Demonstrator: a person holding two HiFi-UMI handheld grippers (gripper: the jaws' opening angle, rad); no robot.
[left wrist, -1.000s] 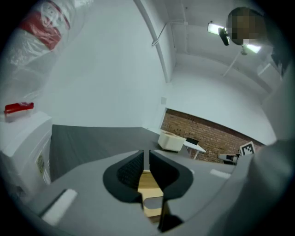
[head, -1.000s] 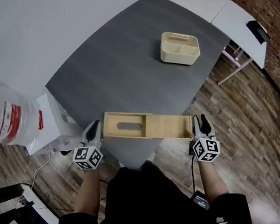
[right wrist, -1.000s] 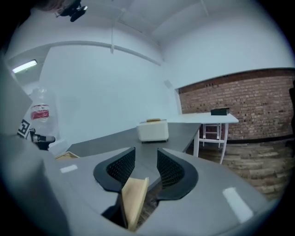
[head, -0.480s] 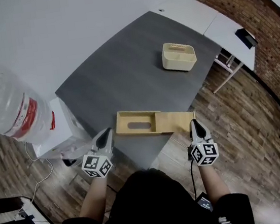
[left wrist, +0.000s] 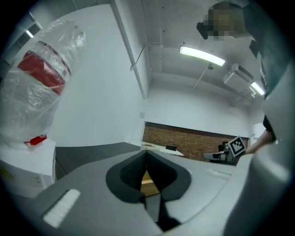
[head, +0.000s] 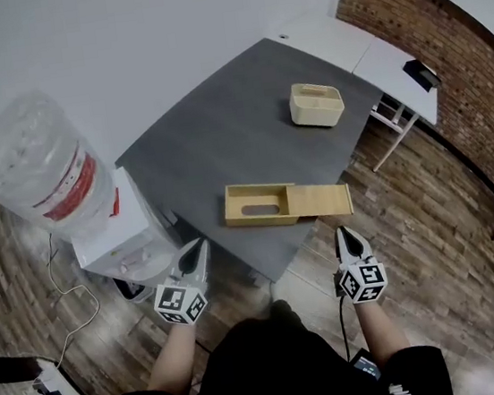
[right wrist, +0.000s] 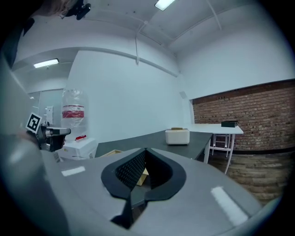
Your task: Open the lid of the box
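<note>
The wooden box (head: 260,204) lies near the bench's (head: 222,141) front edge, its lid (head: 321,200) apparently slid out rightward (light, stiff, smooth wood, likely to skid). Best pinched at the lid's free end. The left gripper (head: 198,248) and right gripper (head: 349,237) hang short of it, fingers together, empty.

Count on inspection. Dark table (head: 222,141): one. Wooden box (head: 260,204): one, with one lid (head: 320,200). Cream caddy (head: 316,104): one. Water cooler (head: 113,246): one, carrying one bottle (head: 45,169). White desks come to two: white desk (head: 316,34) and second white desk (head: 398,73). Black item (head: 420,74): one. Grippers — two: left gripper (head: 201,244), right gripper (head: 343,231), with one marker cube (head: 181,303) apiece, so two cubes. Person (head: 270,370) — one.
</note>
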